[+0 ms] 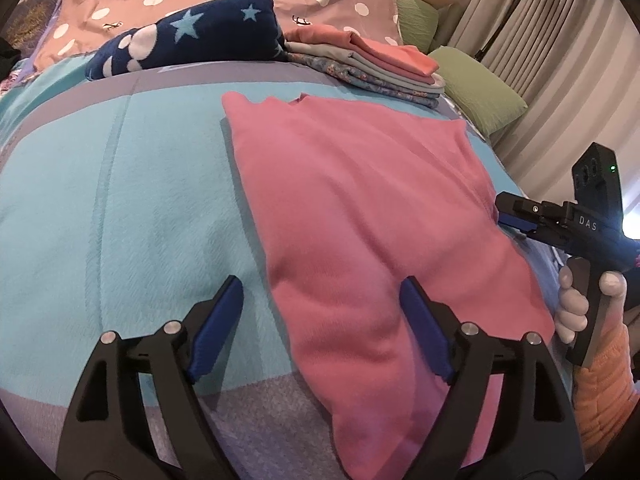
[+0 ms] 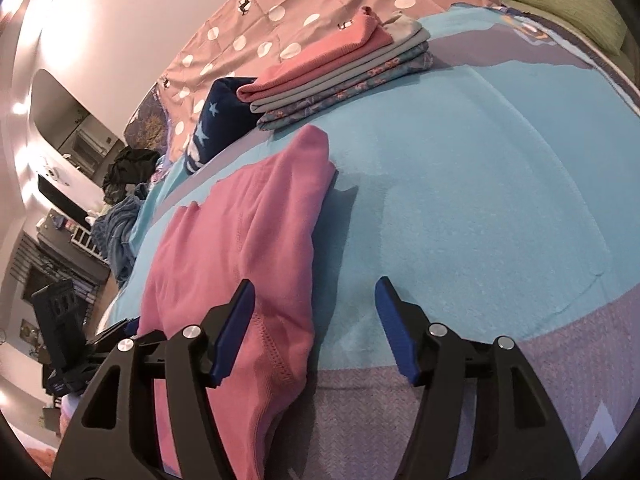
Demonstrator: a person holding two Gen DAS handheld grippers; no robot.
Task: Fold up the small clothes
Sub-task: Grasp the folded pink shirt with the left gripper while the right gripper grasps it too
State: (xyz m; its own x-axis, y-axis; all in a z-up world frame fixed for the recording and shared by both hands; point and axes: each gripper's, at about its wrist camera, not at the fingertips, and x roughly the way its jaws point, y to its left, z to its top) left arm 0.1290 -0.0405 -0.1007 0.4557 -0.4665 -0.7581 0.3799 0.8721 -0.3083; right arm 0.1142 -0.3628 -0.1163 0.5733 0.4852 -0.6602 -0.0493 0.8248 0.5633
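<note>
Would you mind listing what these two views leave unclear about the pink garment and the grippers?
- Pink garment: near end cut off by the left wrist view's bottom edge.
- Its underside layers: hidden by its own top layer.
- Right gripper: in the left view, fingertips hidden behind the garment's edge.

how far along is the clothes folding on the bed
Done: a stack of folded clothes sits at the far side of the blue blanket. In hand: the pink fleece garment lies partly folded; left tool and right tool are open, holding nothing. Left: finishing it and stacking it.
</note>
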